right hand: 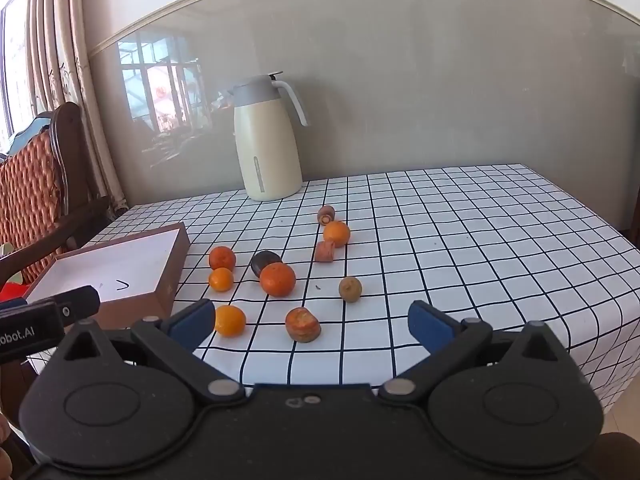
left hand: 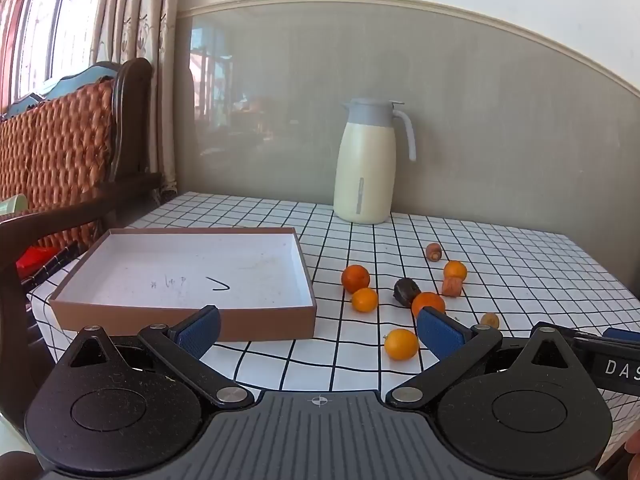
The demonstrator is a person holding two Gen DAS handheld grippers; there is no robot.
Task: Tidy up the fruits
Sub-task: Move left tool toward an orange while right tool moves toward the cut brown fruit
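Several fruits lie loose on the checked tablecloth: oranges such as the biggest one (right hand: 277, 279) (left hand: 428, 303), a small orange (right hand: 229, 320) (left hand: 401, 344) nearest me, a dark fruit (right hand: 265, 262) (left hand: 405, 291), a brownish round fruit (right hand: 350, 289) and a mottled orange-brown fruit (right hand: 303, 324). An empty brown box (left hand: 184, 276) (right hand: 120, 272) with a white inside sits left of them. My left gripper (left hand: 318, 330) is open and empty, held near the box's front right corner. My right gripper (right hand: 312, 322) is open and empty, in front of the fruits.
A cream thermos jug (left hand: 366, 164) (right hand: 269, 140) stands at the back by the wall. A wooden chair with a woven orange cushion (left hand: 60, 152) stands left of the table. The table's right edge (right hand: 624, 240) drops off.
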